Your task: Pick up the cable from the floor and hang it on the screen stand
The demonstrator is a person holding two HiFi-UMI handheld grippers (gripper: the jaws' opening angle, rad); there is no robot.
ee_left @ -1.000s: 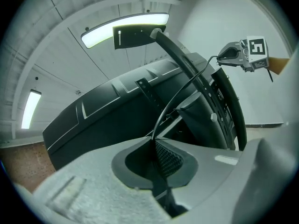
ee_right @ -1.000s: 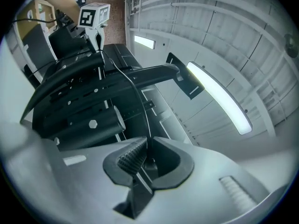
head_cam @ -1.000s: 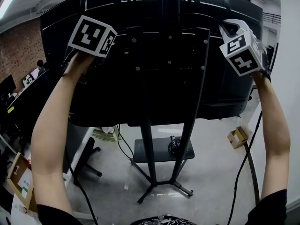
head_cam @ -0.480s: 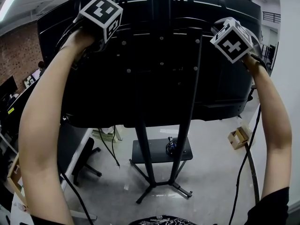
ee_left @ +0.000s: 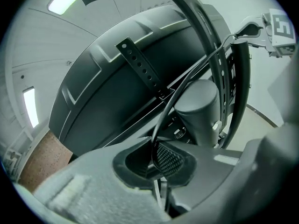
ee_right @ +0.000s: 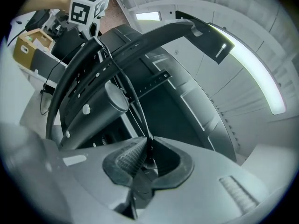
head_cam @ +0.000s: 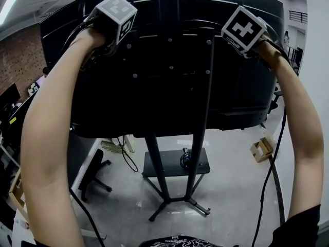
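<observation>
A thin black cable (ee_left: 187,80) runs taut between my two grippers across the back of the big dark screen (head_cam: 169,86), passing the stand's round post (ee_left: 198,108). The left gripper (ee_left: 156,161) is shut on one part of the cable, up at the screen's top left. At the top right, the right gripper (ee_right: 145,154) is shut on the cable (ee_right: 133,101) too. Each gripper shows in the other's view: the right gripper's cube (ee_left: 280,27) and the left gripper's cube (ee_right: 88,6). A loop of black cable (head_cam: 126,161) hangs below the screen.
The stand's legs (head_cam: 159,189) and a low shelf (head_cam: 203,168) with a coiled item stand on the grey floor. A cardboard box (head_cam: 259,151) lies at the right near a white wall. An office chair (head_cam: 95,174) and desks are at the left.
Both grippers have risen and moved inward toward the stand's post at the top of the screen, their cubes tilting over. The hanging cable loop has swung a little.
</observation>
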